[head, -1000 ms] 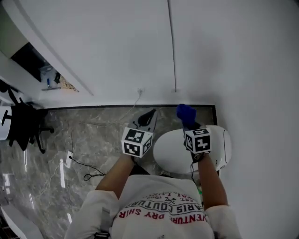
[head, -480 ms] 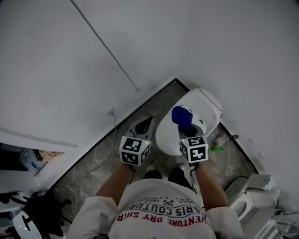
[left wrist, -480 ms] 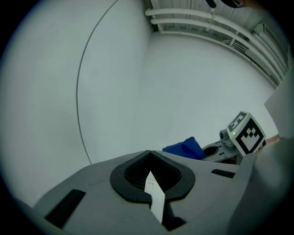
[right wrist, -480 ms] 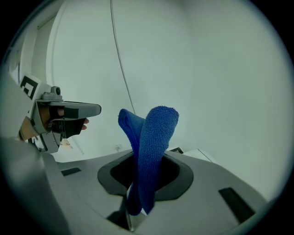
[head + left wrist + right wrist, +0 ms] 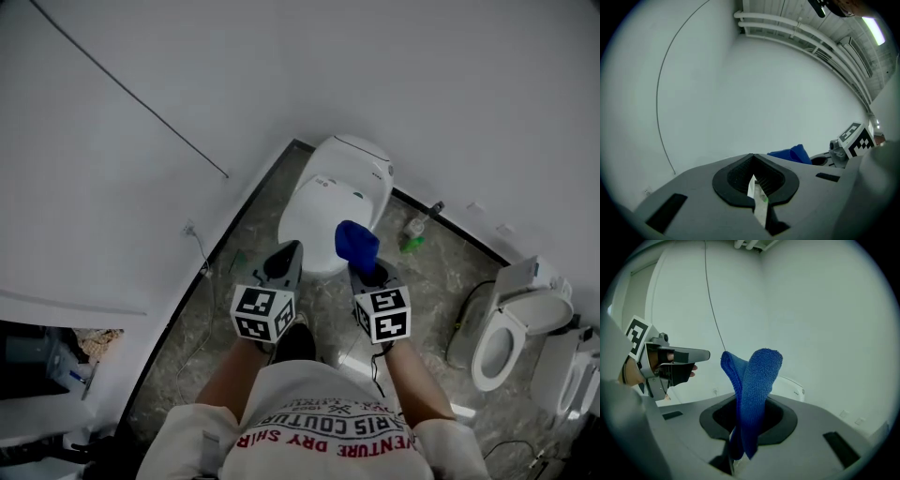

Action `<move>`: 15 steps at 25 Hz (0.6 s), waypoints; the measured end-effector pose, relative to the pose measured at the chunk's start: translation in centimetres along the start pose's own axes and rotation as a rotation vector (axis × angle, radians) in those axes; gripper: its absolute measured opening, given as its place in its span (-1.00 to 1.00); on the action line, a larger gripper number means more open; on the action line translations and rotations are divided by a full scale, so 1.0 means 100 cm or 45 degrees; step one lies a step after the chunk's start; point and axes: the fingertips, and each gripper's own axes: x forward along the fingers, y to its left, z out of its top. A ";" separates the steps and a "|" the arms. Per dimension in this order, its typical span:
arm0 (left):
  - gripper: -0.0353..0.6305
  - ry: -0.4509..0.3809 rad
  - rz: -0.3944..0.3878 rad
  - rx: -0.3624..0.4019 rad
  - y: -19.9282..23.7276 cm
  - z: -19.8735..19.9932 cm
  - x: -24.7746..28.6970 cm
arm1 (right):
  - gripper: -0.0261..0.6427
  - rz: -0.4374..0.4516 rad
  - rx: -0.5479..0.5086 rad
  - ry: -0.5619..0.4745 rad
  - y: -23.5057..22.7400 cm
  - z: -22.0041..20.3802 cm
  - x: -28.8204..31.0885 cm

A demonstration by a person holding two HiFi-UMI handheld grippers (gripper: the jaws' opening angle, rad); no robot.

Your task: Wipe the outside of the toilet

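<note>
My right gripper has its fingers clamped on a blue cloth, which sticks up out of them in a fold. My left gripper has its fingers pressed together with nothing between them. I hold both over the grey marble floor, just in front of the white toilet. Its lid is down, and it sits in the corner of two white walls. A green bottle is on the floor beside it, and a second toilet is off to my right.
</note>
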 end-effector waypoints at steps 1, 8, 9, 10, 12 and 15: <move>-0.88 0.004 -0.007 -0.002 -0.019 -0.007 -0.009 | -0.69 -0.011 0.011 0.004 -0.001 -0.014 -0.019; -0.88 -0.001 -0.057 -0.052 -0.123 -0.042 -0.077 | -0.69 -0.113 0.079 0.017 -0.005 -0.089 -0.133; -0.88 -0.003 -0.063 -0.047 -0.136 -0.044 -0.085 | -0.69 -0.118 0.091 0.010 -0.005 -0.095 -0.148; -0.88 -0.005 -0.071 -0.041 -0.147 -0.045 -0.092 | -0.69 -0.122 0.100 0.003 -0.004 -0.102 -0.161; -0.88 -0.016 -0.093 -0.029 -0.166 -0.046 -0.106 | -0.69 -0.141 0.104 -0.007 -0.001 -0.113 -0.183; -0.88 -0.026 -0.124 0.004 -0.178 -0.049 -0.128 | -0.69 -0.179 0.113 -0.024 0.011 -0.124 -0.202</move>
